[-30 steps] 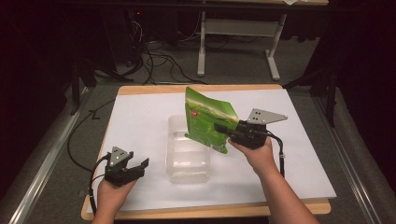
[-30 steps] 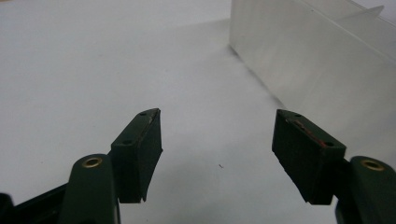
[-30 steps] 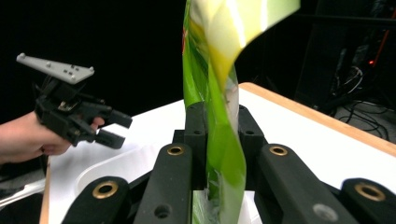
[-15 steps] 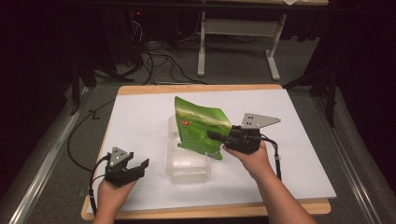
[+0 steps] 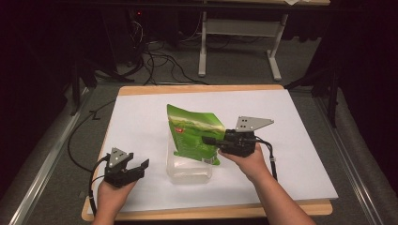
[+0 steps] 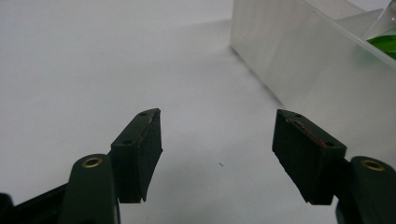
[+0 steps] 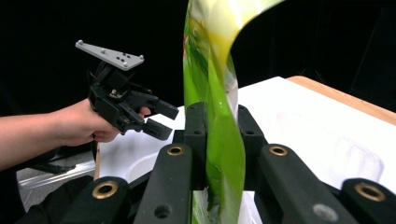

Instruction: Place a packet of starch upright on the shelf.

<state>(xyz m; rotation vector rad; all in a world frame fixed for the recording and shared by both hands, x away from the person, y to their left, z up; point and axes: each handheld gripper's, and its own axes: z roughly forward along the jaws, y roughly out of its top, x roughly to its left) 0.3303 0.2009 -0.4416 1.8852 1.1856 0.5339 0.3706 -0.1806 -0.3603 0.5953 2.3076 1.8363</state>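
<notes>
Now right claw [image 5: 212, 140] holds green pouch [image 5: 195, 133] over clear tub [image 5: 187, 173].

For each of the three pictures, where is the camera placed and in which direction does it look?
High view: above the person's side, looking forward and down at the table; both forearms enter from below, the right claw holding the green bag over the clear container.
Left gripper view: rides the left claw, looking low across the white surface between its open jaws.
Right gripper view: rides the right claw, looking along the bag at the other hand.
Shared: bag and container appear in all three views.
</notes>
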